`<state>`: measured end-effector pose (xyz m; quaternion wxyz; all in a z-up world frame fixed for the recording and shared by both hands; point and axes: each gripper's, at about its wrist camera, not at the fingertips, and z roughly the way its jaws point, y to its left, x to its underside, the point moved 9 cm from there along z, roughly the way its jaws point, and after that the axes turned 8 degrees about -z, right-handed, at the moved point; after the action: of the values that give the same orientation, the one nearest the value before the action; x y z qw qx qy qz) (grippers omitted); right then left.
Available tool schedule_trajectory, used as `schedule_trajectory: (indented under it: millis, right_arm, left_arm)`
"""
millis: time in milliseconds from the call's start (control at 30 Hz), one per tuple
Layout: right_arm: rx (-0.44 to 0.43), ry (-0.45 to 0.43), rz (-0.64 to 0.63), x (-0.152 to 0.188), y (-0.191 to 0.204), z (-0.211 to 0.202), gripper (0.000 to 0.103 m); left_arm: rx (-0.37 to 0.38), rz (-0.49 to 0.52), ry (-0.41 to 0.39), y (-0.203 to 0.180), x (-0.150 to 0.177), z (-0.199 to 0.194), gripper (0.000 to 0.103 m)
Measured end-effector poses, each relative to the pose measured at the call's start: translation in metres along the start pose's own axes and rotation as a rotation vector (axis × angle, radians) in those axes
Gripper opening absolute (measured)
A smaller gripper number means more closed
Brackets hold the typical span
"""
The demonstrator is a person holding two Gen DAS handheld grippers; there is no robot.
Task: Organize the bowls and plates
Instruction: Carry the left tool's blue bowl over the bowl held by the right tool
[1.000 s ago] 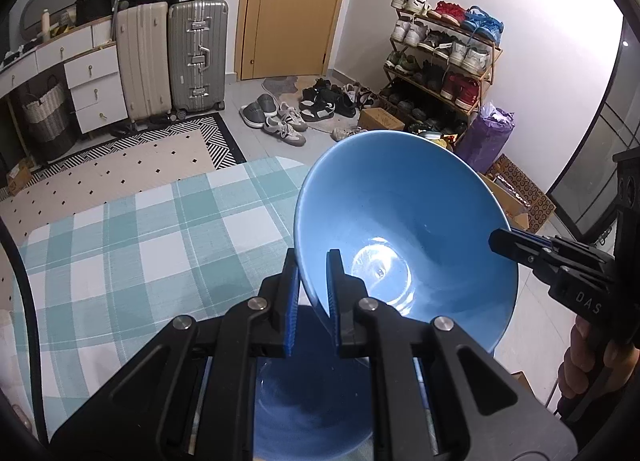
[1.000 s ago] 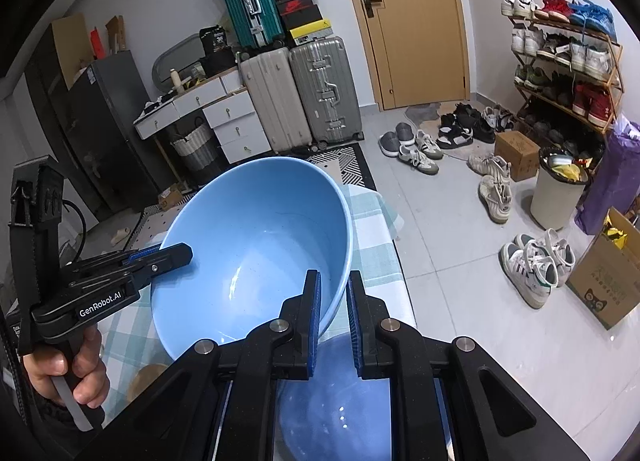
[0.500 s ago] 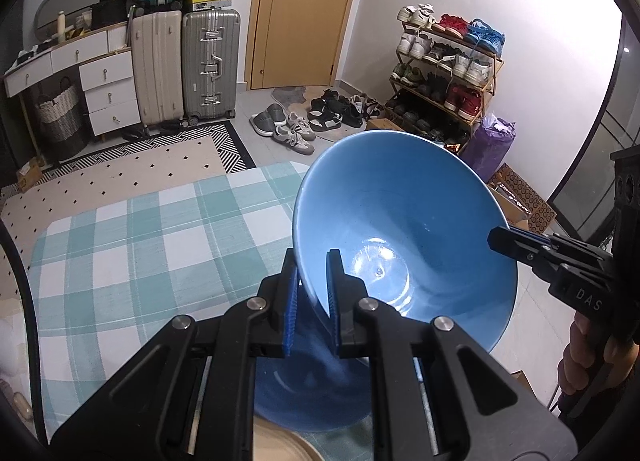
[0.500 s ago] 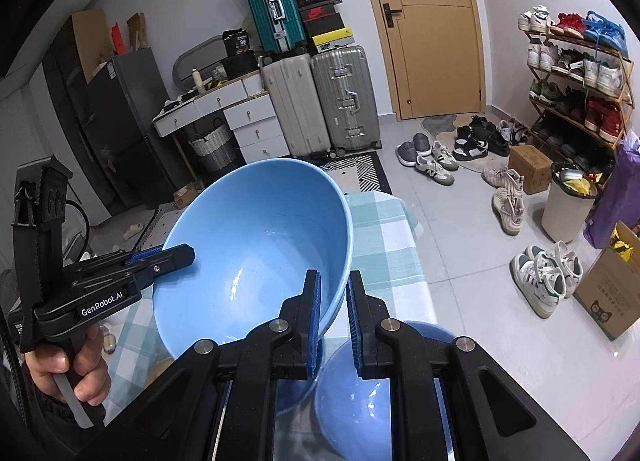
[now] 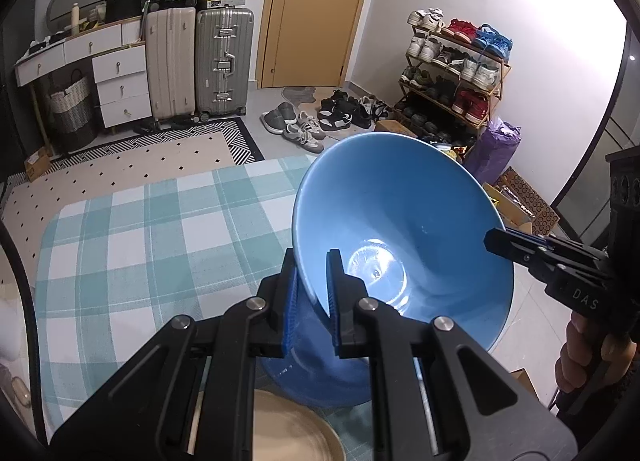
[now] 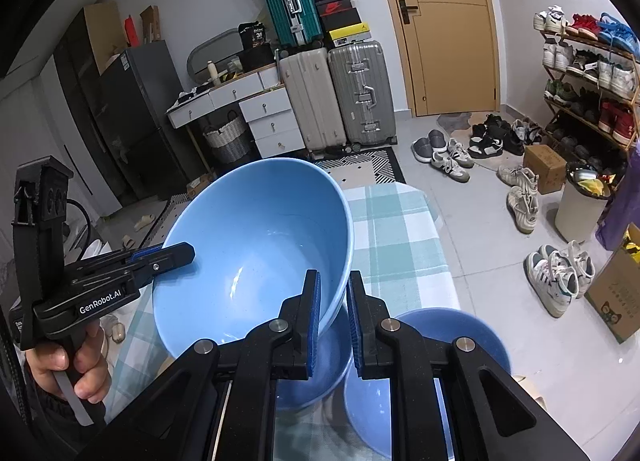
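1. Both my grippers are clamped on the same big blue bowl (image 5: 404,229): the left gripper (image 5: 311,293) pinches its near rim in the left wrist view, and the right gripper (image 6: 334,317) pinches the opposite rim in the right wrist view. Neither grip has loosened over the last second.

2. What has changed is the bowl's place. It now hangs clear of the worktop (image 5: 140,245) with its checked cloth, tilted with its mouth towards the cameras. A second ago the lower blue bowl (image 6: 448,345) was almost wholly hidden behind my right gripper; now its rim shows just to the right of it, so I have carried the big bowl up and off to the side.

3. A beige plate (image 5: 296,429) has also crept into the bottom of the left wrist view, under my left gripper; it was not visible a second ago.

4. I read this as the carrying stretch: the bowl is lifted and held at both sides, not yet set down anywhere.

5. Next I judge it must go to a stacking spot, likely onto the other blue bowl or beside the plate. I cannot tell which from here.

6. The risk: with two grips on one rim, uneven hand motion could twist or slip the bowl.
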<state>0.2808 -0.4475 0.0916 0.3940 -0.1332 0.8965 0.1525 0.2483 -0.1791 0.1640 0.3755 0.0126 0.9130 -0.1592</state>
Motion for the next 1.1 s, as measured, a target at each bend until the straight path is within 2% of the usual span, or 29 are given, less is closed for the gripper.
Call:
schedule_trajectory:
  millis: [267,1100]
  right_arm:
    - [-0.018,0.019,-0.008,0.010,0.009,0.010,0.013]
    - [-0.050,0.091,-0.008,0.040,0.012,0.051,0.014]
  left_arm:
    - [-0.010,-0.017,0.011,0.012,0.013,0.003,0.009]
    - [-0.047,-0.032,0.072,0.048,0.053,0.050,0.010]
